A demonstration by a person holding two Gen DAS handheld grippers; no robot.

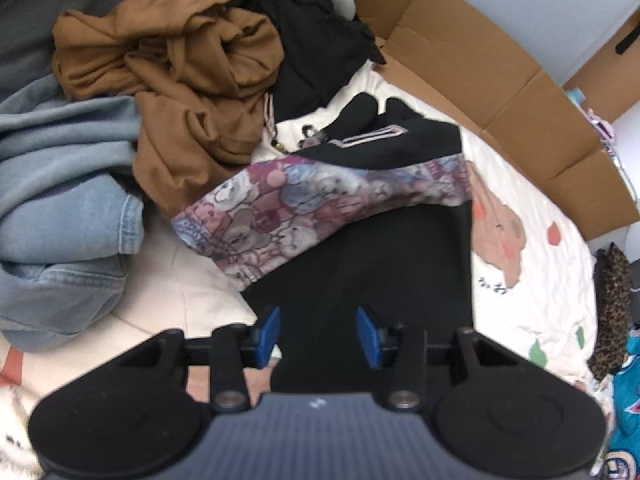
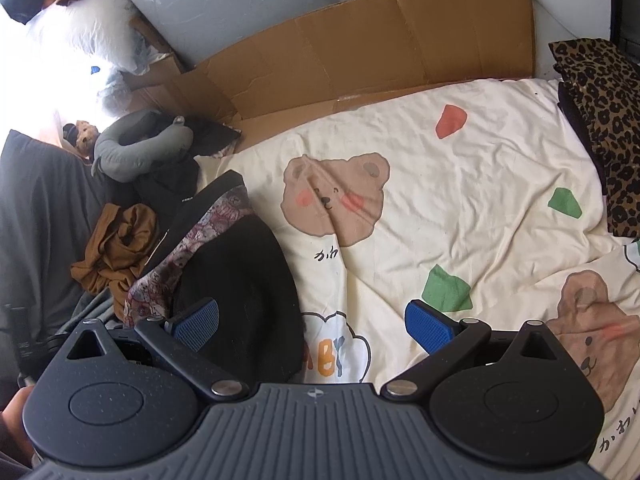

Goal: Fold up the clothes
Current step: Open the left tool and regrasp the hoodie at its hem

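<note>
I am working over a bed (image 2: pixel 460 184) with a cream bear-print cover, flattened cardboard (image 2: pixel 360 48) lining its far side. At far left, unfolded clothes (image 1: pixel 168 68) are lying heaped. My left claw (image 1: pixel 318 336) is hanging released over the black garment (image 1: pixel 360 264), its long axis running away from me. My right claw (image 2: pixel 312 326) is gaping empty, straddling its right edge.

Flattened cardboard (image 2: pixel 360 52) along the wall, a grey neck pillow (image 2: pixel 136 148), a small teddy bear (image 2: pixel 82 134) beside it.
</note>
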